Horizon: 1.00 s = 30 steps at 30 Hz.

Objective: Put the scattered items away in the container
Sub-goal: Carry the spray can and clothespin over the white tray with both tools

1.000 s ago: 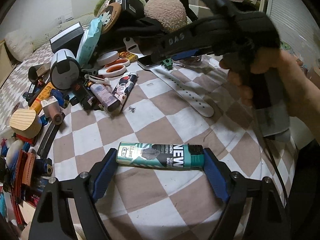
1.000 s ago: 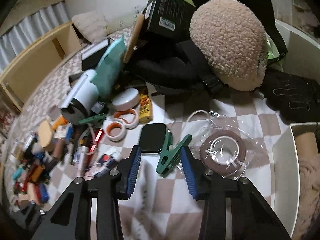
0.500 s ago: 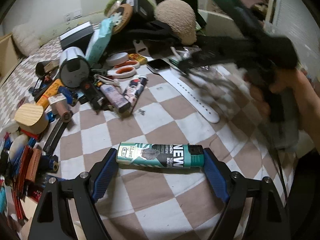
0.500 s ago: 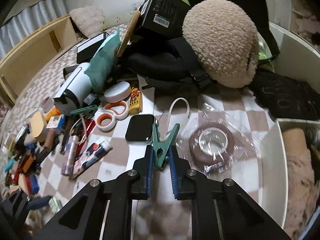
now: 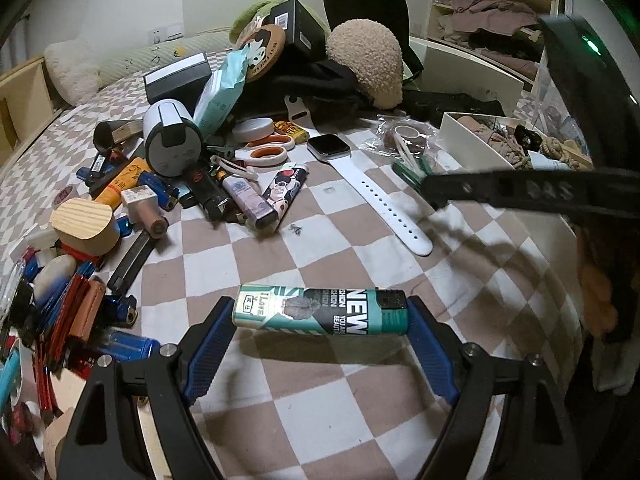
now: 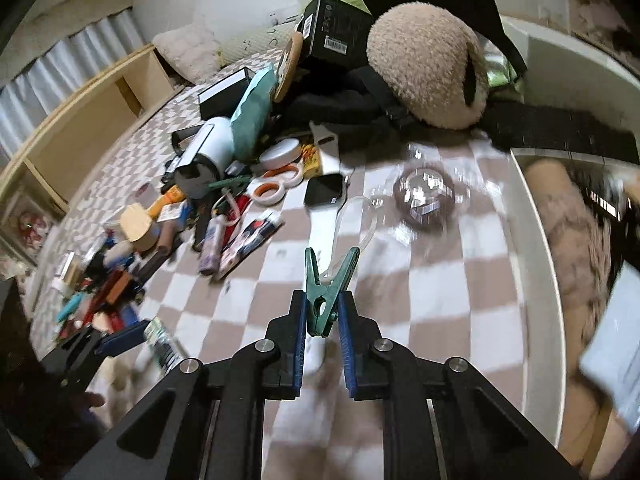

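Left wrist view first: the left gripper [image 5: 320, 316] has its blue pads clamped on both ends of a teal lighter [image 5: 320, 312] that lies crosswise between them. It casts a shadow on the checkered cloth [image 5: 328, 412] just below, so it looks lifted a bit off the surface. Further back there's a white smartwatch [image 5: 360, 176] lying flat with its strap stretched out, orange-handled scissors [image 5: 266, 151], and a pile of other lighters and small stuff on the left side. The white container [image 5: 476, 146] sits at the right, already holding some fabric-looking things. The right gripper's black body crosses the upper right of the frame, near the container.

Right wrist view: the right gripper [image 6: 322, 312] is pinched tight on a green clip [image 6: 326, 292], gripping it at the hinge end so its two handles stick up and forward in a V. A white looped cord hangs at the clip. This view is pretty motion-blurred. A roll of tape in plastic wrap [image 6: 424, 196] sits on the cloth ahead, and the container's white wall [image 6: 536, 248] runs along the right. The left gripper with its lighter is in the lower left corner, blurry.
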Each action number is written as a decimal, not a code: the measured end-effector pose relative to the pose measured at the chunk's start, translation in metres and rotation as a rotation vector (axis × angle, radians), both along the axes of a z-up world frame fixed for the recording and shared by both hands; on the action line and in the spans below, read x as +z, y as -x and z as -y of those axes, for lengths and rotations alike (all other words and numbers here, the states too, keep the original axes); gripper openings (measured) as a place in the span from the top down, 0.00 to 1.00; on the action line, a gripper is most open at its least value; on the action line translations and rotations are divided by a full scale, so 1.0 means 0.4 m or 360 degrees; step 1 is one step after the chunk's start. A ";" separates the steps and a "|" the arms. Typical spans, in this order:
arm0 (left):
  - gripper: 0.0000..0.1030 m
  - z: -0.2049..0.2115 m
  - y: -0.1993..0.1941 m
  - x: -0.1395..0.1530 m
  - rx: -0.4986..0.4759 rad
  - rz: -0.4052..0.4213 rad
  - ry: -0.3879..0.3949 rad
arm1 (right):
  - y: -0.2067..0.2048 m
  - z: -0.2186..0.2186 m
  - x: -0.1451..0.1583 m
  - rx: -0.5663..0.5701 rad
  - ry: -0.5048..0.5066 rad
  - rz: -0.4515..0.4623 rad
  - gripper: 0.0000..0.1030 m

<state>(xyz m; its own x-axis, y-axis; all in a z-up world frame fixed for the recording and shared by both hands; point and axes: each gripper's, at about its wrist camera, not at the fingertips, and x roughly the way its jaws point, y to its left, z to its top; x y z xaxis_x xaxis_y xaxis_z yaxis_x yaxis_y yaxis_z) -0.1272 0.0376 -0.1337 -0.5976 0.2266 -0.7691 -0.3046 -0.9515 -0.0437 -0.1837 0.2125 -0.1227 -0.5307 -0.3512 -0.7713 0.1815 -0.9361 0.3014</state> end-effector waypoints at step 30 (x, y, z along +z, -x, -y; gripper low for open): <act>0.18 -0.190 -0.063 0.226 -0.0233 -0.0268 -0.0168 | -0.225 -0.325 0.297 -0.0293 0.0225 -0.0342 0.84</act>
<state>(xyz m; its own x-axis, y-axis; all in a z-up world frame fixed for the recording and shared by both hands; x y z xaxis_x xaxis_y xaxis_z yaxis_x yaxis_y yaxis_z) -0.1020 0.1136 -0.0431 -0.6703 0.3941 -0.6288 -0.4504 -0.8895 -0.0773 -0.0937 0.3424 -0.0041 -0.7409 -0.3298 -0.5851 0.0864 -0.9107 0.4039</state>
